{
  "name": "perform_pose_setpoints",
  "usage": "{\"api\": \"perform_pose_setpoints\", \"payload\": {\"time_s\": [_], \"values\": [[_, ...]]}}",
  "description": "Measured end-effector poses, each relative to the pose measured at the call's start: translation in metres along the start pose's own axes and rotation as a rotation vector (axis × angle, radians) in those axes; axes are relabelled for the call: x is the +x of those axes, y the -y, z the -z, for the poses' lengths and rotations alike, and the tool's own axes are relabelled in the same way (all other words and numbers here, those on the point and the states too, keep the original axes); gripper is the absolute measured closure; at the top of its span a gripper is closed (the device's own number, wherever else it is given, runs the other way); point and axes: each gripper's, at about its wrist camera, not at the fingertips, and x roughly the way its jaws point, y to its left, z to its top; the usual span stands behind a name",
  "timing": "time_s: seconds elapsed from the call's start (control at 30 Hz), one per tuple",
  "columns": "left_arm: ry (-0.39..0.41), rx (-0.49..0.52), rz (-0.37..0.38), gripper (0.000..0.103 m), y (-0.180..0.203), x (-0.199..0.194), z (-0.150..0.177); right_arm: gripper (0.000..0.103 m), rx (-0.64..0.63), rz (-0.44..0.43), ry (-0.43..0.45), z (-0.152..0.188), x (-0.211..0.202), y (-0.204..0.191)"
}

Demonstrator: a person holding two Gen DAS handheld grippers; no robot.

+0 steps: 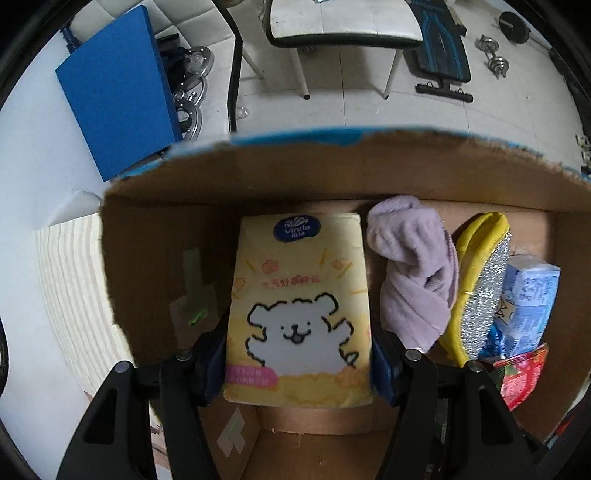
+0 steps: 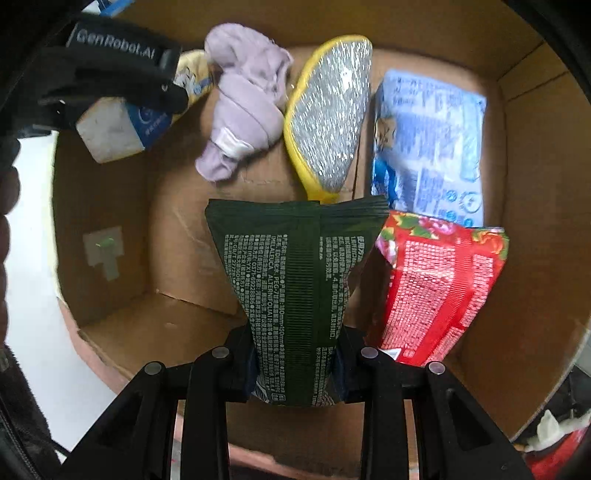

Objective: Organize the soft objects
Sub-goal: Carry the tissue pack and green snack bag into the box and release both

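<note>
My left gripper [image 1: 298, 363] is shut on a yellow Vinda tissue pack [image 1: 300, 306] with a white bear print, held inside the cardboard box [image 1: 332, 173] at its left side. My right gripper [image 2: 295, 363] is shut on a dark green wipes pack [image 2: 295, 280], held over the box floor. In the box lie a lilac rolled cloth [image 2: 243, 99], a yellow and silver scrubber [image 2: 328, 114], a light blue tissue pack [image 2: 428, 147] and a red floral pack [image 2: 439, 284]. The left gripper [image 2: 122, 70] with its tissue pack shows at the upper left of the right wrist view.
The box [image 2: 535, 258] has tall brown walls. Outside it are a white table [image 1: 33, 177], a blue board [image 1: 114, 99], a white chair [image 1: 343, 22], a weight bench [image 1: 439, 51] and dumbbells [image 1: 495, 55] on the tiled floor.
</note>
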Motion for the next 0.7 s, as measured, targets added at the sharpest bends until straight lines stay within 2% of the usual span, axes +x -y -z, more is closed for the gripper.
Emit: {"api": "perform_pose_setpoints", "payload": {"time_s": [0.2,0.33,0.37,0.4,0.47,0.57,0.6,0.67,0.7], "values": [[-0.036,0.022,-0.032,0.042,0.008,0.014,-0.009,0.069,0.036,0.039,-0.018,-0.013,0.012,0.017],[-0.061,0.004,-0.009,0.042,0.006,0.015,-0.014,0.067,0.045,0.041,-0.022,-0.015,0.009,0.023],[-0.061,0.001,-0.002,0.041,0.005,0.013,-0.013,0.061,0.043,0.042,-0.023,-0.015,0.008,0.023],[-0.054,-0.002,0.006,0.041,0.003,0.009,-0.012,0.048,0.042,0.048,-0.015,-0.014,0.005,0.023],[-0.037,0.001,0.011,0.041,0.002,-0.001,-0.008,0.035,0.039,0.039,0.013,-0.011,-0.007,0.024],[-0.008,-0.01,0.057,0.041,-0.003,-0.023,0.0,0.034,0.039,0.038,0.036,-0.006,-0.024,0.026],[-0.001,-0.015,0.081,0.041,-0.005,-0.029,0.003,0.031,0.031,0.05,0.049,-0.004,-0.032,0.026],[0.016,-0.024,0.118,0.031,-0.009,-0.043,0.01,0.022,0.017,0.086,0.074,0.004,-0.044,0.026],[0.032,-0.028,0.133,0.018,-0.011,-0.05,0.015,0.018,0.011,0.097,0.084,0.008,-0.049,0.026]]}}
